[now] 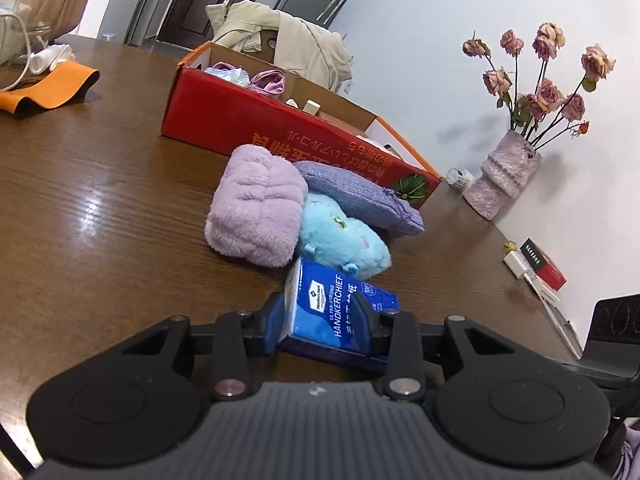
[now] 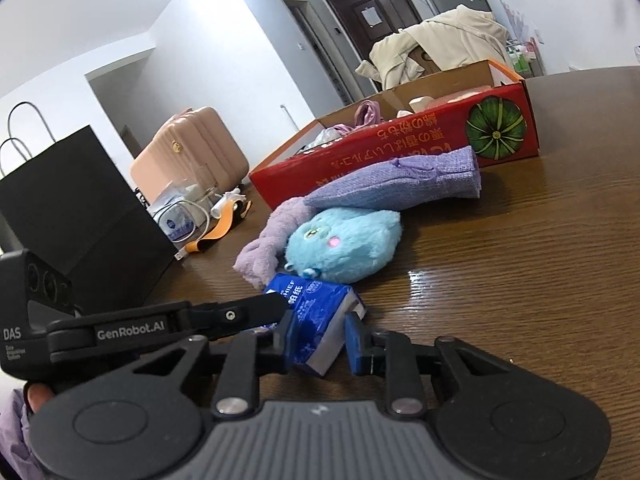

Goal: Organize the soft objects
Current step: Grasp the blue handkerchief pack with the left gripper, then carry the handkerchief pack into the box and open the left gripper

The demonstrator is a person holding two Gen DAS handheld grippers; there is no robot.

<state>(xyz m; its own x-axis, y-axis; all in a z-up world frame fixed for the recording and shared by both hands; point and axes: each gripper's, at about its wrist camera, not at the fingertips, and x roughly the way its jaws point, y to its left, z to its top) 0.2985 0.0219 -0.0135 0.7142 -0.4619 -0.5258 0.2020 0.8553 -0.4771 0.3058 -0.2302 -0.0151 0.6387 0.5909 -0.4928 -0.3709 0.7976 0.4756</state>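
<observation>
A blue handkerchief tissue pack (image 1: 340, 312) (image 2: 316, 312) lies on the brown table (image 1: 100, 220), and both grippers hold it. My left gripper (image 1: 322, 320) is shut on its sides; its finger (image 2: 256, 308) reaches in from the left in the right wrist view. My right gripper (image 2: 320, 340) is shut on the pack's crumpled near end. Just beyond lie a blue plush toy (image 1: 344, 240) (image 2: 344, 240), a lilac fluffy towel (image 1: 256, 208) (image 2: 260, 252) and a purple woven pouch (image 1: 360, 196) (image 2: 400, 188). Behind them stands an open red cardboard box (image 1: 240, 120) (image 2: 400, 148) with soft items inside.
A vase of dried roses (image 1: 504, 176) and small boxes (image 1: 544, 268) stand along the right wall. An orange strap (image 1: 48, 88) lies far left. A black paper bag (image 2: 80, 208) stands on the left, a pink suitcase (image 2: 192, 148) beyond it. A beige coat (image 1: 280, 40) hangs behind the box.
</observation>
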